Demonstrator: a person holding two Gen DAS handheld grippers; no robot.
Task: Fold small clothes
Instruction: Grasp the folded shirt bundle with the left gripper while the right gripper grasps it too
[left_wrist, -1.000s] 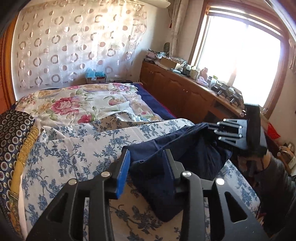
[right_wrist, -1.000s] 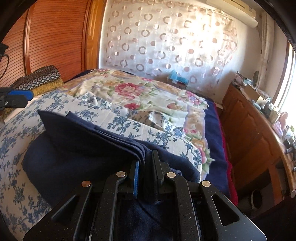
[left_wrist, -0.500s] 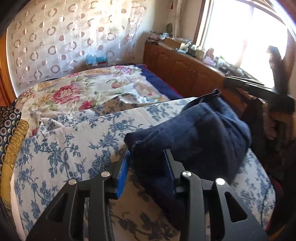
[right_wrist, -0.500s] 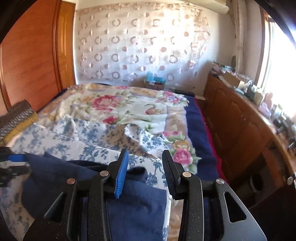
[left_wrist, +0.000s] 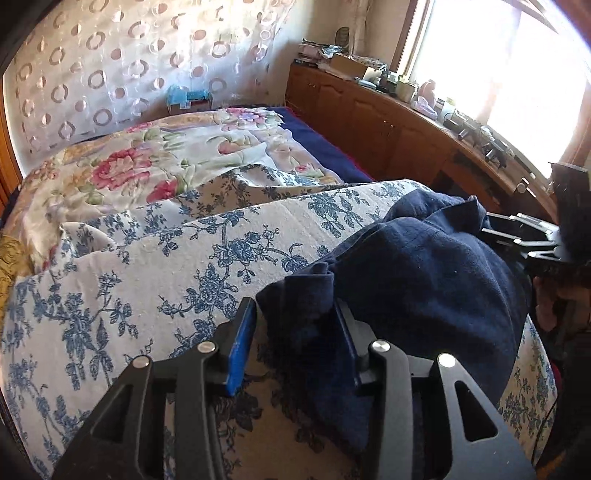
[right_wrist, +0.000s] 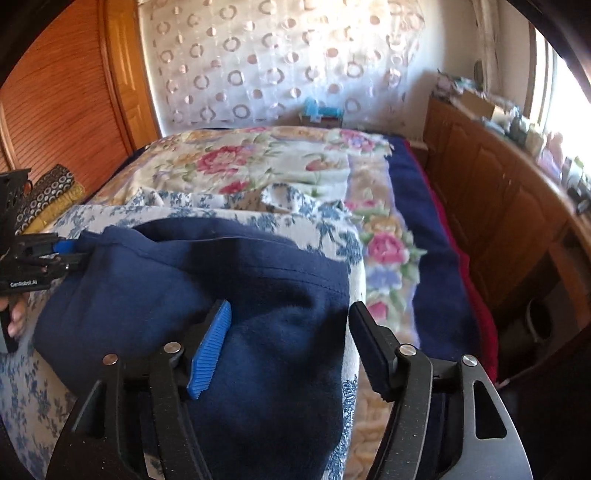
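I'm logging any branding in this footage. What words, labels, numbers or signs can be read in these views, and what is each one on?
"GenRobot.AI": white print on the black body of the left gripper, seen at the left edge of the right wrist view; the last letters are small, so the ending is less sure.
Items on the wooden sideboard: any print there is too small and blurred to read.
Nothing else bears readable text.

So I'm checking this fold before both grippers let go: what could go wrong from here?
The left hand-held gripper is opening with a bunched corner of the dark navy fleece garment between its pads, so the corner may land crumpled. The right hand-held gripper is opening over fabric near the bed's edge, where the fold might slide off.
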